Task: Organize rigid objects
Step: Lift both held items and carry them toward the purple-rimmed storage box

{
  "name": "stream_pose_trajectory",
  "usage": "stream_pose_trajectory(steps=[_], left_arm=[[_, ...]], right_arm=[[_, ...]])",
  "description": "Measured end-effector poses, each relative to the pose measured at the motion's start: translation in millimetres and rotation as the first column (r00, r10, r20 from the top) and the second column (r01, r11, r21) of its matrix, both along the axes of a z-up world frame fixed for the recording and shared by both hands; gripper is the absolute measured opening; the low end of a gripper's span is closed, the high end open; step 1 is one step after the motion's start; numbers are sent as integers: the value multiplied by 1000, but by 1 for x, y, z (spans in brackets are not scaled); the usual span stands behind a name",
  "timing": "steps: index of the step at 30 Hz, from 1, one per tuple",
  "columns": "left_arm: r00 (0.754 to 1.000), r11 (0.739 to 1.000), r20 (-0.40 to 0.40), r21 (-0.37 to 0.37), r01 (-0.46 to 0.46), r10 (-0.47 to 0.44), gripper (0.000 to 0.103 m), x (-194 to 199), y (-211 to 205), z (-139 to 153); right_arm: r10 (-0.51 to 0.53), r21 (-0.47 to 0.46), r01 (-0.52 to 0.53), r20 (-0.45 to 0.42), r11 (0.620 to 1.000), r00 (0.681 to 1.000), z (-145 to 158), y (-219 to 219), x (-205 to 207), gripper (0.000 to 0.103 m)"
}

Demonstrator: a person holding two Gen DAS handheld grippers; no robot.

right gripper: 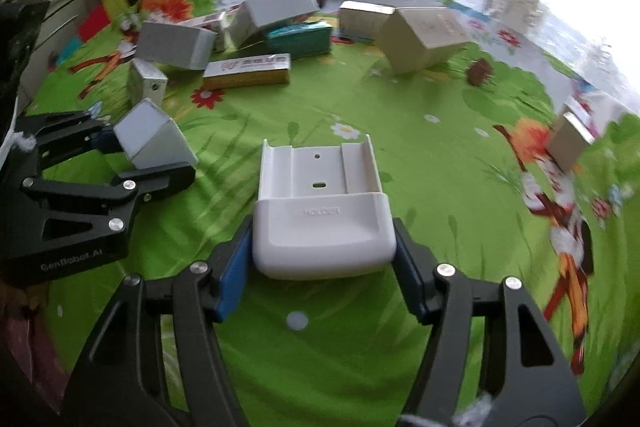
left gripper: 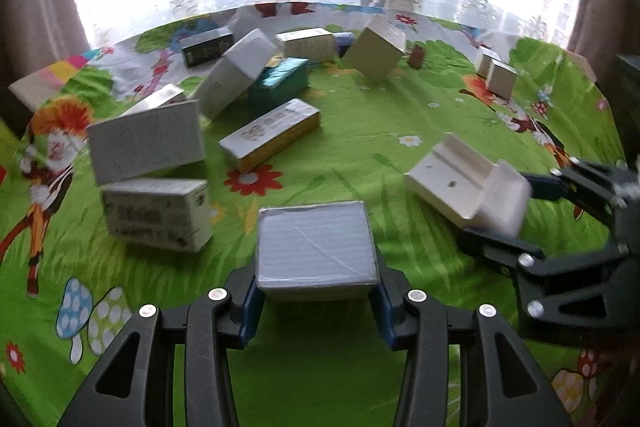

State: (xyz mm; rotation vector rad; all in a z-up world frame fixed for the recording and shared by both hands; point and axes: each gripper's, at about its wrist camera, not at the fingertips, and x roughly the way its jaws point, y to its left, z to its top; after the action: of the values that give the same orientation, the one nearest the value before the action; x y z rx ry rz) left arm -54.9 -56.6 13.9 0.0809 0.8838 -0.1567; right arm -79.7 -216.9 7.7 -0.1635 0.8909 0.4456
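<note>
Left tool [left gripper: 316, 301] was clamped on a grey box [left gripper: 316, 247], right tool [right gripper: 324, 267] gripped the white holder [right gripper: 322, 211]. Boxes piled at the back [left gripper: 240, 75] were too blurry to read.

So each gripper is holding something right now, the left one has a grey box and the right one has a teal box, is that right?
Not quite. The left gripper does hold a grey box, but the right gripper is shut on a white plastic holder, not a teal box. The right wrist view shows it clearly. The teal box lies untouched in the pile farther back on the green cloth.
</note>
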Motion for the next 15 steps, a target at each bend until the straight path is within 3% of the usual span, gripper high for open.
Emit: stream_pose_trajectory(steps=[5,8,10,13,15], left_arm=[[995,994,39,-70,-90,93,46,-36,12,12],[983,995,160,-60,-80,89,46,-67,5,42],[966,995,243,-63,-79,93,46,-82,2,65],[914,996,397,-52,-71,86,46,-108,-6,103],[889,996,450,-53,-65,82,46,-117,-10,116]], right_arm=[[-147,172,130,91,976,985,20,-21,-33,67],[-244,262,196,166,945,955,36,-37,-55,67],[-306,327,217,253,920,918,55,-48,-77,68],[-362,355,224,391,908,846,88,-49,-102,68],[-374,353,223,449,909,811,102,-48,-112,68]])
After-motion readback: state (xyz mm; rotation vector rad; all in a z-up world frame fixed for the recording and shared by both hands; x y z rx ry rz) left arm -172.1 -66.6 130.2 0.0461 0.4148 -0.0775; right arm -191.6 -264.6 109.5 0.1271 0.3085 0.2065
